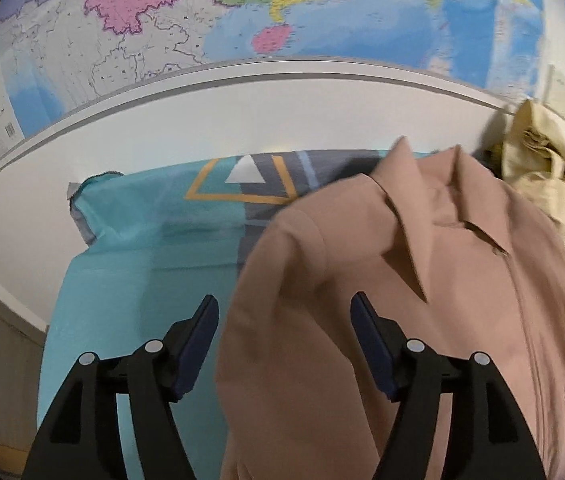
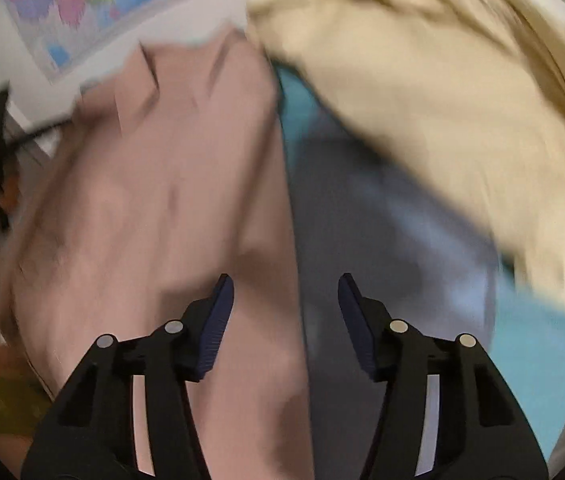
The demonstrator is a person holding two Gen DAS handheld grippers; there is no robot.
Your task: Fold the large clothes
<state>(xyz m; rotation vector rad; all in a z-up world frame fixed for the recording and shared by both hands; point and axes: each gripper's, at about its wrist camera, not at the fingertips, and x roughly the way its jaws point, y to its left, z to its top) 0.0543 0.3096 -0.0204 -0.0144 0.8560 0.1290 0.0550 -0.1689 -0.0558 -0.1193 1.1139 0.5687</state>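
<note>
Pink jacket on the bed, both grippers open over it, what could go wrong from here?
The cream garment lies heaped right beside the pink jacket, so the right gripper might catch it too. The jacket's collar is rumpled, so folding now may lock in creases. The left gripper straddles only the jacket's edge, risking a slip.

Jacket (image 1: 422, 320): dusty pink, plain. Second garment (image 1: 554, 196): cream-beige, plain. Sheet (image 1: 130, 248): teal with grey blocks, orange-outlined square, white triangle. Wall map (image 1: 210, 12): pink, green, yellow regions, blue sea. Claws: black, dark blue pads (image 1: 198, 340).
</note>
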